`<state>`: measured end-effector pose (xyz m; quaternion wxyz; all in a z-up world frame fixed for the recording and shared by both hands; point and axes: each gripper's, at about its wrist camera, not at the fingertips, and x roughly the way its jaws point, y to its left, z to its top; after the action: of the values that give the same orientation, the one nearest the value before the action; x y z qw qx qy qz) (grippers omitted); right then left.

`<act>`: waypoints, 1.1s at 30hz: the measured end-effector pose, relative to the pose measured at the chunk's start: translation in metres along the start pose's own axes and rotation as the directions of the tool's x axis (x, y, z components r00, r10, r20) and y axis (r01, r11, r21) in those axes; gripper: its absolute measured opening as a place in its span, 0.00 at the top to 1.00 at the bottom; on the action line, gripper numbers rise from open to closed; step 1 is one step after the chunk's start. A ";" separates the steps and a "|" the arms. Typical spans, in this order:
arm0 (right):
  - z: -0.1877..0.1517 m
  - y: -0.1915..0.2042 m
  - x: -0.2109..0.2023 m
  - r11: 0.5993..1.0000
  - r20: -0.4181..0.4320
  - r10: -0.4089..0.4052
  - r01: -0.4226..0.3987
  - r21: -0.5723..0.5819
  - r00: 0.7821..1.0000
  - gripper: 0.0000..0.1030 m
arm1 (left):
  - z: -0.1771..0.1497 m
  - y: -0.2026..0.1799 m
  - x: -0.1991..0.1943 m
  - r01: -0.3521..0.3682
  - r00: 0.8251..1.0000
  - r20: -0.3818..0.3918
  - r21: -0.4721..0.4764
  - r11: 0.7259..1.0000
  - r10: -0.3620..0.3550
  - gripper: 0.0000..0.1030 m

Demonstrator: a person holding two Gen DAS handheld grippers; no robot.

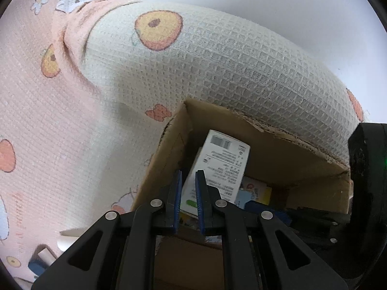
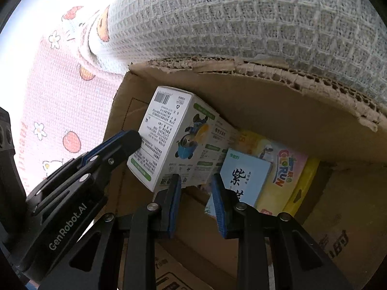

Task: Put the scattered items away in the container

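Open brown corrugated cardboard box [image 2: 278, 101] sits on pink-and-white waffle-weave blanket with cartoon prints [image 1: 72, 120]; a white waffle-weave bulge of it rises behind the box's far wall. Inside the box: tall white printed carton with barcode and blue cartoon figure [image 2: 174, 137], tilted, leaning toward the far-left corner. Right of it a small pale blue box with dark Chinese characters [image 2: 244, 176], and behind that a yellow package with colourful lettering [image 2: 285, 171].

Left tongs [image 1: 188, 171] over the box's near edge, blue pads slightly apart, white carton's lower end seen between the tips; contact unclear. In the right wrist view their tip touches or nearly touches the carton's left face.

Right tongs [image 2: 196, 175] open, gripping nothing, tips just below the white carton and beside the pale blue box.

Small items at near left on the blanket, too blurred to name.
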<state>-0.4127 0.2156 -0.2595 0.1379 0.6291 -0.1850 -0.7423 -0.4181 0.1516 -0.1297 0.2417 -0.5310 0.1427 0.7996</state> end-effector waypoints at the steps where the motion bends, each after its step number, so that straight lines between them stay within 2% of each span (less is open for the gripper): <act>1: -0.001 0.002 -0.003 1.000 0.001 -0.016 0.016 -0.012 1.000 0.77 | 0.001 0.000 -0.004 -0.011 1.000 0.009 -0.003 1.000 0.011 0.86; 4: -0.002 0.005 -0.011 0.999 0.016 -0.038 0.039 -0.028 0.999 0.77 | -0.001 -0.002 -0.017 -0.045 0.998 0.043 -0.007 0.999 0.045 0.81; 8: -0.003 0.010 -0.022 0.998 0.025 -0.045 0.046 -0.038 0.999 0.76 | -0.005 -0.003 -0.028 -0.058 0.997 0.053 -0.024 0.998 0.059 0.77; 13: -0.011 0.015 -0.037 0.997 0.040 -0.049 0.052 -0.053 0.998 0.76 | -0.017 -0.010 -0.049 -0.093 0.993 0.070 -0.029 0.995 0.095 0.66; 15: -0.014 0.014 -0.037 0.996 0.037 -0.062 0.064 -0.060 0.997 0.76 | -0.027 -0.015 -0.058 -0.087 0.993 0.075 -0.025 0.996 0.089 0.66; 20: -0.021 0.005 -0.044 0.995 0.017 -0.079 0.080 -0.065 0.997 0.73 | -0.051 -0.015 -0.048 -0.117 0.990 0.075 -0.017 0.993 0.118 0.65; 25: -0.040 -0.001 -0.047 0.996 -0.031 -0.056 0.053 -0.078 0.998 0.58 | -0.076 -0.017 -0.043 -0.125 0.991 0.031 -0.061 0.990 0.127 0.65; 32: -0.045 0.004 -0.048 0.984 -0.037 -0.088 0.081 -0.160 0.995 0.59 | -0.100 -0.017 -0.036 -0.113 0.994 -0.007 -0.103 0.988 0.113 0.65; 33: -0.043 0.002 -0.046 0.982 -0.037 -0.098 0.090 -0.168 0.994 0.64 | -0.103 -0.019 -0.035 -0.109 0.994 -0.018 -0.105 0.988 0.108 0.65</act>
<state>-0.3629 0.2295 -0.2238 0.1587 0.6402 -0.0895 -0.7463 -0.3166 0.1099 -0.1379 0.1685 -0.5395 0.1301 0.8146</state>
